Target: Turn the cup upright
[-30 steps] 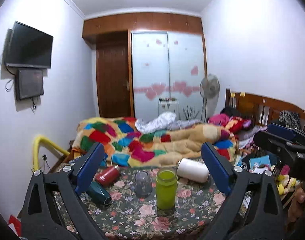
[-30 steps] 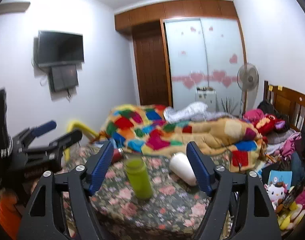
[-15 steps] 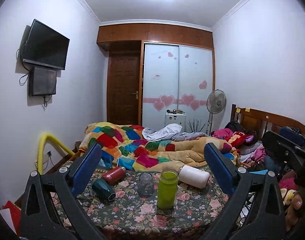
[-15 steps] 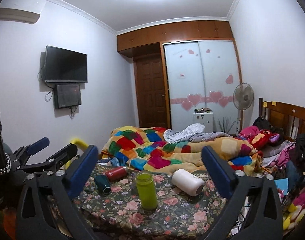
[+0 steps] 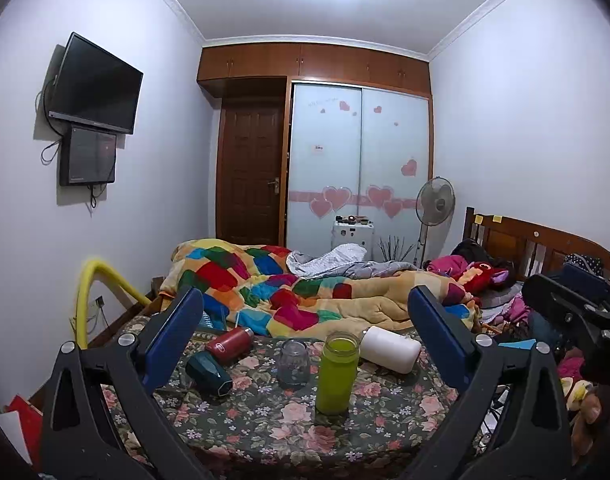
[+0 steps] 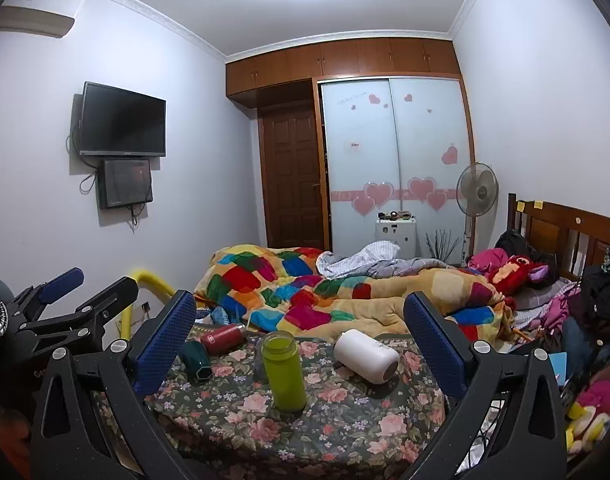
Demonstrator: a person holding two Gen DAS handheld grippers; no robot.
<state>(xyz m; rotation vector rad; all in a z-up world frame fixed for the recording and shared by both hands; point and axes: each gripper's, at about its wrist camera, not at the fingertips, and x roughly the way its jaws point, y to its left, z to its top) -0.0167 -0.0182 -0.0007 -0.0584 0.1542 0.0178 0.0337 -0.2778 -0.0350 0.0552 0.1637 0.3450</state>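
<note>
On a floral-cloth table [image 5: 265, 428] [image 6: 345, 420] a white cup [image 5: 389, 349] [image 6: 367, 356] lies on its side at the back right. A dark green cup [image 5: 208, 373] [image 6: 196, 357] and a red flask [image 5: 229, 344] [image 6: 223, 336] also lie on their sides at the left. A green bottle [image 5: 337, 372] [image 6: 284, 370] and a clear glass jar [image 5: 293, 362] stand upright. My left gripper [image 5: 307, 340] and right gripper [image 6: 299, 338] are both open, empty, held back from the table.
A bed with a patchwork quilt [image 5: 289, 292] lies right behind the table. A yellow pipe [image 5: 89, 296] stands at the left. Clutter and toys [image 6: 585, 408] fill the right side. A fan [image 5: 435, 204] and wardrobe stand at the back.
Both grippers have pulled back and tilted up, so the table looks smaller and lower. The right gripper has opened wider. The cups have not moved.
</note>
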